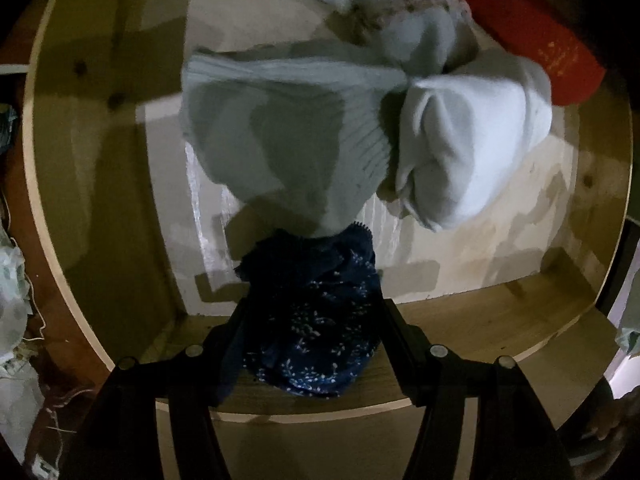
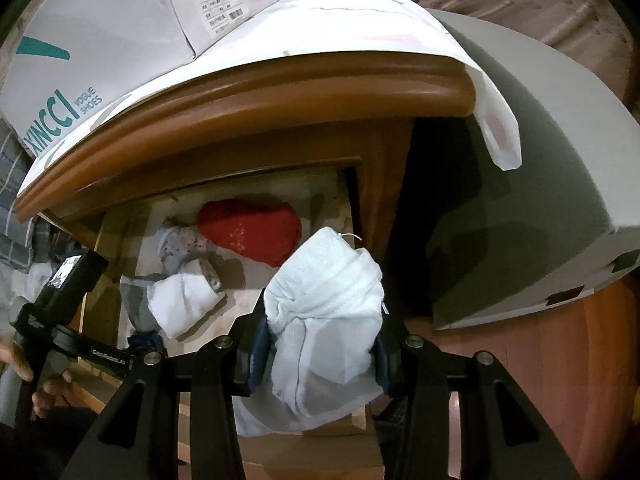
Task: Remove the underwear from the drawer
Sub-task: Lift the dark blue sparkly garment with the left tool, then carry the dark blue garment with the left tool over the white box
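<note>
Right gripper (image 2: 320, 354) clamped on white underwear (image 2: 324, 312) lifted clear of drawer (image 1: 92, 184) – left gripper (image 1: 310, 320) jaws apart, straddling navy floral underwear (image 1: 316, 320) at drawer's front wall, set to pinch.

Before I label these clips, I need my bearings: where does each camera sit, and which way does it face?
Left wrist: on the left gripper, facing steeply down into the drawer; its black fingers flank dark blue underwear.
Right wrist: on the right gripper, facing the drawer front below the cabinet top; its fingers clamp white underwear; a hand shows.
Shared: red cloth, white bundle.
</note>
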Action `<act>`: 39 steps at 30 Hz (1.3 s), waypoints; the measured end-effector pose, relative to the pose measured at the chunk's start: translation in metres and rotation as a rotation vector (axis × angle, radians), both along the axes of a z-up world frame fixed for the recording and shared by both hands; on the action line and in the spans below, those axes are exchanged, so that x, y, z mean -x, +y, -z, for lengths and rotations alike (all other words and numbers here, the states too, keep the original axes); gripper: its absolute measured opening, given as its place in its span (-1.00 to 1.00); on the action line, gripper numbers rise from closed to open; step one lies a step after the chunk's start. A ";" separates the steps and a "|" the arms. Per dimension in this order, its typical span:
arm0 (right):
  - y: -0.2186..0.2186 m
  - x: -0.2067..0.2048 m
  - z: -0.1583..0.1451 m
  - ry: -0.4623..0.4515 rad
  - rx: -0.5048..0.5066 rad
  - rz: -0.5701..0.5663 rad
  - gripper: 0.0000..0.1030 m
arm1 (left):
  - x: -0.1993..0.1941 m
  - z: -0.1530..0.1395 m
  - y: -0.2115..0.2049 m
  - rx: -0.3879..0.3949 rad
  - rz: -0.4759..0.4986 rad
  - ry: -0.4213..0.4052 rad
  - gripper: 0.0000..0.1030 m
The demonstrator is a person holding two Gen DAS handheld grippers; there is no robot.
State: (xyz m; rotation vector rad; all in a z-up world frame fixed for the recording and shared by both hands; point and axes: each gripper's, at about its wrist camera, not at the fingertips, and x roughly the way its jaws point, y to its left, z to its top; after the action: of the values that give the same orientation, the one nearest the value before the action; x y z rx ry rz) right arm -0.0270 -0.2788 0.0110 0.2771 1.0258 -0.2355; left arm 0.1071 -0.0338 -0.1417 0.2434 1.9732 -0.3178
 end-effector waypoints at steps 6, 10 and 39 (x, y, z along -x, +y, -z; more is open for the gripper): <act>0.001 -0.002 0.002 0.009 -0.015 -0.009 -0.23 | 0.005 0.008 -0.011 -0.004 -0.012 -0.009 0.07; 0.001 -0.002 0.003 0.010 -0.017 -0.011 -0.22 | 0.008 0.008 -0.008 0.010 -0.023 -0.033 -0.21; 0.015 -0.009 0.019 0.048 0.068 -0.077 -0.22 | 0.075 -0.130 0.021 0.155 0.003 -0.738 -0.44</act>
State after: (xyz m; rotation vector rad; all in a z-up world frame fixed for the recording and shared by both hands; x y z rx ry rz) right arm -0.0183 -0.2642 -0.0078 0.1707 1.0712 -0.2083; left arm 0.0325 -0.0123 -0.0114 0.2227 1.2153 -0.3230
